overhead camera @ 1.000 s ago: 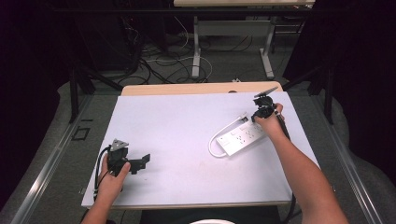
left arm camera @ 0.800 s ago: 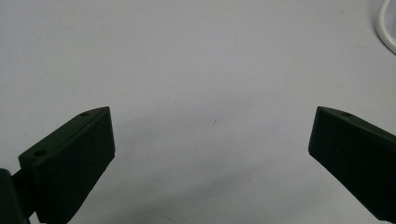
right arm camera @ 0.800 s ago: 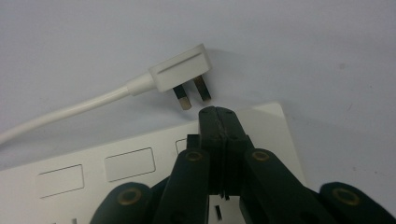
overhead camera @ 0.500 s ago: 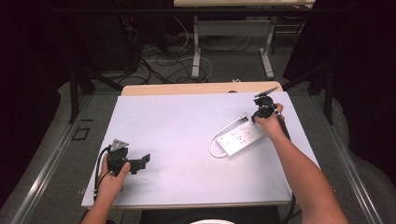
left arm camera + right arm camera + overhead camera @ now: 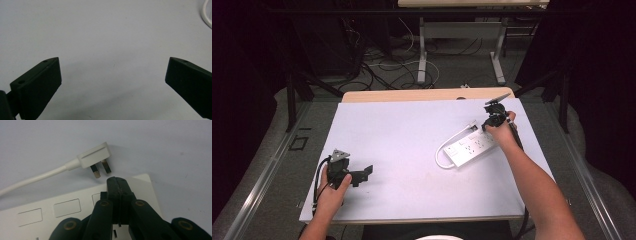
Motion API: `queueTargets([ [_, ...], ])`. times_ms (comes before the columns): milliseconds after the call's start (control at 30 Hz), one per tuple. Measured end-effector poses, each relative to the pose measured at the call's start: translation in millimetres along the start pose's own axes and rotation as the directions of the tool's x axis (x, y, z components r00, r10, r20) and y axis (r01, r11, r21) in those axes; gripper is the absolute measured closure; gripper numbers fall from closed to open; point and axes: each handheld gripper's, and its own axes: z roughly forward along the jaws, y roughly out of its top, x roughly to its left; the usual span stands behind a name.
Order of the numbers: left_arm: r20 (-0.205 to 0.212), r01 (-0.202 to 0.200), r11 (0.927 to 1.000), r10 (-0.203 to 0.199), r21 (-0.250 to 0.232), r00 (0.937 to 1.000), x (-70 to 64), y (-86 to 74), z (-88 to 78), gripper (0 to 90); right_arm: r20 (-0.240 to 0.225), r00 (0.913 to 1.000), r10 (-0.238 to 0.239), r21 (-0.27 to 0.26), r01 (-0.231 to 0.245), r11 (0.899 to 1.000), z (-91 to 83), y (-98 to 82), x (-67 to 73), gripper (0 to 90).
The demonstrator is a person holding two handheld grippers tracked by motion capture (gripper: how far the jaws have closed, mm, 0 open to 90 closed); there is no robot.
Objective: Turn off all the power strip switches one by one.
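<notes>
I am pressing my right gripper (image 5: 117, 181), fingers closed on nothing, onto the power strip (image 5: 472, 148) at right of the frame; my left gripper (image 5: 112, 75) is resting open at lower left of the bench (image 5: 412, 135).

free: table (image 5: 402, 130) left and centre | blocked: power strip (image 5: 472, 148), plug (image 5: 95, 158) right

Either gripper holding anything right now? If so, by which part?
Nothing is held. The right gripper is shut on itself, fingers pressed together over the white power strip near its plug. The left gripper is open above bare table.
</notes>
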Motion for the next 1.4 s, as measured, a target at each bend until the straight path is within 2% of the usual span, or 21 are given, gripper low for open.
queueTargets([
  [67,0.000,-0.001,1.0000,0.001,0.000,1.0000,0.0,0.0,0.0,0.4,-0.013,0.9999,-0.003,-0.009,0.003,1.000,0.0,-0.6,-0.9,90.0],
  [133,-0.001,0.001,1.0000,-0.001,-0.005,1.0000,0.0,-0.2,0.2,0.4,-0.010,0.9998,0.018,-0.002,-0.018,1.000,-0.3,-0.5,-0.5,90.0],
  [200,-0.004,0.004,0.9999,-0.004,-0.011,1.0000,-0.1,-0.4,0.6,0.4,-0.009,0.9998,0.017,-0.003,-0.017,1.000,-0.3,-0.5,-0.2,90.0],
  [233,-0.001,0.001,1.0000,-0.001,0.000,1.0000,0.2,0.0,0.0,0.4,-0.018,0.9998,-0.005,-0.008,0.005,1.000,-0.4,-0.9,-1.4,90.0],
  [267,-0.001,0.000,1.0000,0.000,0.000,1.0000,0.1,0.0,0.1,0.4,-0.018,0.9998,-0.005,-0.008,0.005,1.000,-0.4,-0.9,-1.4,90.0],
  [300,0.000,0.000,1.0000,0.000,0.000,1.0000,0.0,0.0,0.1,0.4,-0.013,0.9999,-0.003,-0.009,0.003,1.000,-0.3,-0.9,-1.3,90.0],
  [333,-0.001,0.000,1.0000,0.000,0.000,1.0000,-0.1,0.0,0.1,0.4,-0.008,0.9998,0.018,-0.004,-0.018,1.000,-0.3,-0.5,-0.2,90.0],
  [367,-0.001,0.000,1.0000,0.000,0.000,1.0000,0.0,0.0,0.0,0.4,-0.014,0.9999,-0.004,-0.007,0.004,1.000,-0.4,-0.9,-1.6,90.0],
  [400,0.000,0.001,1.0000,-0.001,-0.003,1.0000,0.0,0.0,0.0,0.4,-0.006,0.9998,0.020,-0.005,-0.020,1.000,-0.3,-0.4,-0.1,90.0],
  [900,-0.006,0.008,0.9999,-0.008,-0.011,1.0000,0.1,-0.3,0.1,0.4,-0.006,1.0000,0.008,-0.011,-0.008,1.000,-0.6,-0.3,-0.4,89.9],
  [1000,-0.004,0.007,1.0000,-0.007,-0.005,1.0000,0.3,-0.1,-0.4,0.4,-0.022,0.9997,0.008,-0.012,-0.009,1.000,-0.4,-0.3,1.0,86.9],
  [1133,-0.002,0.009,1.0000,-0.009,0.001,1.0000,0.6,-0.3,-1.1,0.4,-0.020,0.9998,-0.006,-0.017,0.005,1.000,-2.7,-0.2,2.9,83.7],
  [1233,-0.007,0.011,0.9999,-0.011,-0.009,0.9999,0.3,-1.0,-0.7,0.4,-0.017,0.9998,0.005,-0.021,-0.005,1.000,-4.2,0.2,6.0,77.1],
  [1300,-0.001,0.008,1.0000,-0.008,0.006,1.0000,0.7,-0.2,-1.9,0.4,-0.021,0.9998,-0.006,-0.030,0.005,1.000,-5.4,-0.2,5.7,72.3],
  [1400,-0.001,0.008,1.0000,-0.008,0.004,1.0000,0.4,-0.2,-1.8,0.4,-0.026,0.9996,0.012,-0.036,-0.013,0.999,-8.6,0.1,8.3,65.9],
])
